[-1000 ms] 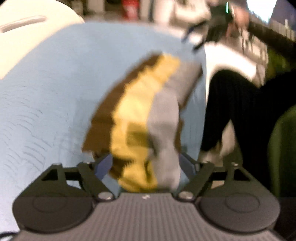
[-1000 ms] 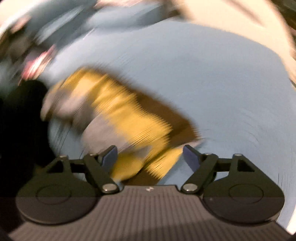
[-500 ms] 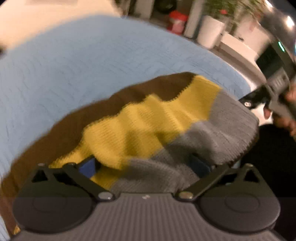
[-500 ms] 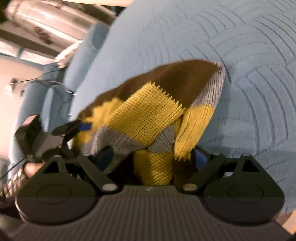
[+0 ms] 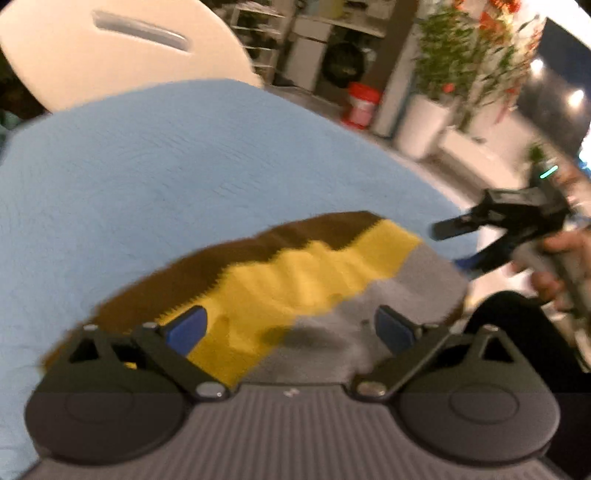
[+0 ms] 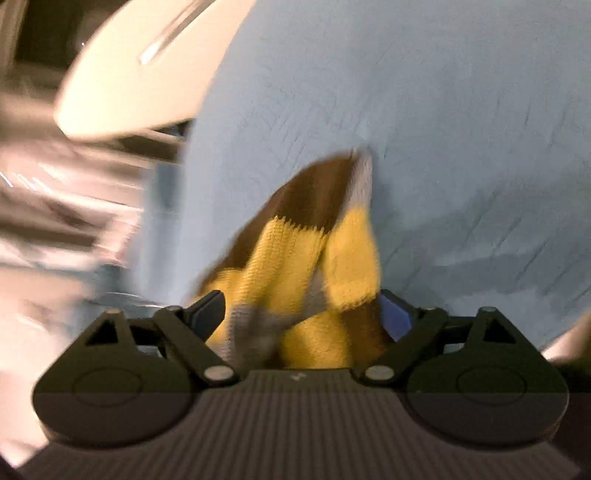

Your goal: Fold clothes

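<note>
On blue quilted cover [image 5: 155,177] | rumpled knit sweater [image 5: 303,280], brown-yellow-grey blocks

Past my table's light blue quilted cover [image 5: 155,173]: cream chair back [image 5: 122,48] with a slot, white shelves [image 5: 314,33], red tub [image 5: 360,105], potted plants [image 5: 443,66] in white planters, dim warm lighting.

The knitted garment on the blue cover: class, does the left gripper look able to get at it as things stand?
Probably yes. The left gripper has its jaws wide, now closing slightly, with the knitted garment lying directly between and ahead of them on the blue cover; nothing blocks it.
</note>
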Action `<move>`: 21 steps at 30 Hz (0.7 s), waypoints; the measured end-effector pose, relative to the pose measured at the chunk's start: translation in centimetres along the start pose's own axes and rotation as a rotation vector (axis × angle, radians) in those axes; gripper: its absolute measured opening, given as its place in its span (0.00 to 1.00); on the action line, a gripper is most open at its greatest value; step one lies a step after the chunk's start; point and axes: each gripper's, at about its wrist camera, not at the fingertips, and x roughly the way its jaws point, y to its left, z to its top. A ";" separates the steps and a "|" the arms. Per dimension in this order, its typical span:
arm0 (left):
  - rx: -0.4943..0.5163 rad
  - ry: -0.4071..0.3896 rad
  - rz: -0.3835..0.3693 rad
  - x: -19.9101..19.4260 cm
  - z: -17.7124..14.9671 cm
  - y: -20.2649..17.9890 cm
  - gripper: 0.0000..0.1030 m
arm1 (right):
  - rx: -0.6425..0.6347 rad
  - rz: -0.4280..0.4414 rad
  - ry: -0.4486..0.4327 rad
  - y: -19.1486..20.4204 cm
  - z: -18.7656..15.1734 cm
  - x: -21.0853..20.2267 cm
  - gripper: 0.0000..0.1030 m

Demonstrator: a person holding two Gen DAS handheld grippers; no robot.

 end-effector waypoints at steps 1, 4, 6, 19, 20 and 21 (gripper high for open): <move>-0.006 0.022 0.011 -0.1 0.0 0.3 0.95 | -0.140 -0.061 -0.108 3.0 -0.7 -1.8 0.90; 0.006 0.125 -0.008 -1.2 -0.8 1.3 0.95 | -0.311 -0.023 -0.082 7.5 -2.6 -2.1 0.87; 0.052 0.160 -0.005 -1.3 -1.3 1.3 0.97 | -0.344 -0.051 0.059 8.9 -3.9 0.6 0.87; 0.264 0.433 0.137 2.2 -3.7 1.3 1.00 | -0.601 -0.188 0.099 5.5 -0.6 -0.2 0.18; 0.283 0.439 0.144 2.3 -3.7 1.1 1.00 | -0.573 -0.199 0.176 3.6 -0.5 1.8 0.41; 0.290 0.440 0.146 2.2 -3.7 1.0 1.00 | -0.530 -0.192 0.235 2.1 -0.2 3.0 0.76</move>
